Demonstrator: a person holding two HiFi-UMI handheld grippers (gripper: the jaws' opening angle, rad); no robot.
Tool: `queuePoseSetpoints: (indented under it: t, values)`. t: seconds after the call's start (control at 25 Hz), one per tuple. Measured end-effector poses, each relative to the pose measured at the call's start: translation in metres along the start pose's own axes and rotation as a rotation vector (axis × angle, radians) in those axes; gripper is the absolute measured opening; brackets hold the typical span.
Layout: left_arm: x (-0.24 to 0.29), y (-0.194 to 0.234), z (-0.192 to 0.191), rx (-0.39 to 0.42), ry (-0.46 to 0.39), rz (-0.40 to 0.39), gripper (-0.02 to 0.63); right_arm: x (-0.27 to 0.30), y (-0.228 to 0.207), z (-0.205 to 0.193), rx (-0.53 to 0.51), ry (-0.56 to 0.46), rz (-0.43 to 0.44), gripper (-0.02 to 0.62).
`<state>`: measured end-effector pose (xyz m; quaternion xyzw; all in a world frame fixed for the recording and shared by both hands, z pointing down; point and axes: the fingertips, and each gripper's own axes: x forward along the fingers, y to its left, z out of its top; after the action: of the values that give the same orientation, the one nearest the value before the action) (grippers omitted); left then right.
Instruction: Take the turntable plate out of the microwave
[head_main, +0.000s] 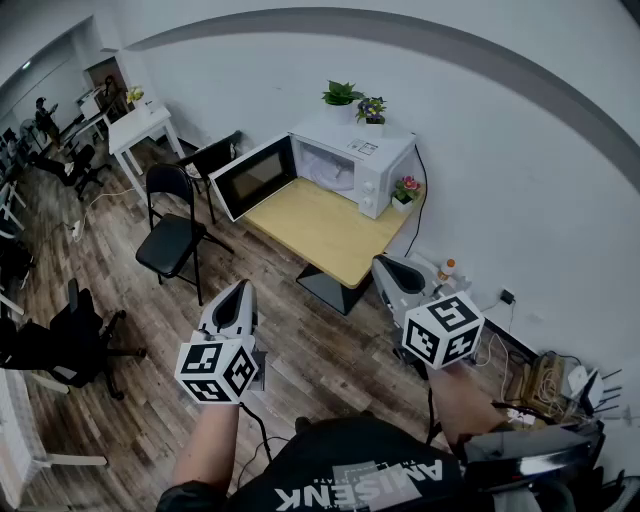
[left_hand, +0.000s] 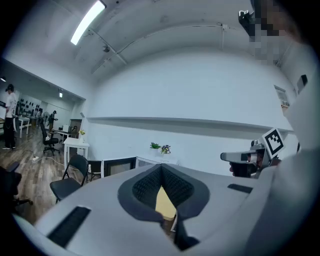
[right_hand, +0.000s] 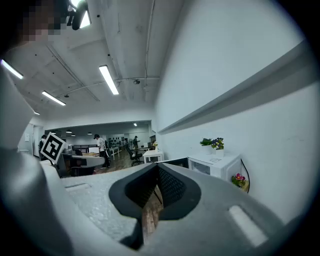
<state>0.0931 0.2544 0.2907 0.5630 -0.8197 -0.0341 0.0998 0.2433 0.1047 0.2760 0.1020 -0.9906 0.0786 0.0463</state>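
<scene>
Wooden table (head_main: 320, 235) with white microwave (head_main: 370, 165) and small flower pot (head_main: 404, 195) on top

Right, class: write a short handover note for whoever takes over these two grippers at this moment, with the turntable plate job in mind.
Left gripper: shut, empty, held in the air short of the table.
Right gripper: shut, empty, also short of the table.
Microwave: on the table's far end, door open.
Turntable plate: too far to make out inside.
Done: door is open.
Left: step closer, open a gripper, reach in, take the plate out.
</scene>
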Motion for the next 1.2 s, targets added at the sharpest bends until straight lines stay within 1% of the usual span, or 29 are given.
queuePoseSetpoints:
  t: [0.12,0.2,0.32,0.44,0.6,0.76,1.08,1.2]
  values:
    - [0.006,0.002,-0.002,0.011,0.028,-0.001,0.0,0.001,0.002,0.002,-0.031,0.005,-0.008,0.005]
    - [0.007,-0.003,-0.003,0.035,0.031,-0.015,0.0,0.002,0.001,0.002,-0.049,0.007,-0.033,0.005]
    - [0.009,-0.013,-0.004,0.043,0.012,-0.052,0.0,0.001,-0.005,0.002,-0.017,-0.007,-0.06,0.005]
    - [0.009,-0.014,-0.003,0.023,-0.009,-0.063,0.0,0.003,-0.003,0.002,-0.016,-0.018,-0.049,0.005]
    - [0.009,-0.007,-0.001,0.009,-0.02,-0.073,0.0,0.01,0.009,0.001,-0.074,0.005,-0.029,0.005]
    - [0.006,0.006,-0.002,0.005,-0.023,-0.067,0.001,0.018,0.019,0.0,-0.05,-0.01,-0.012,0.005]
    - [-0.001,0.046,-0.002,0.001,-0.036,-0.053,0.002,0.044,0.038,-0.006,-0.043,-0.011,-0.029,0.005]
    - [-0.004,0.067,-0.003,-0.032,-0.034,-0.036,0.002,0.052,0.05,-0.009,-0.054,-0.019,-0.018,0.005]
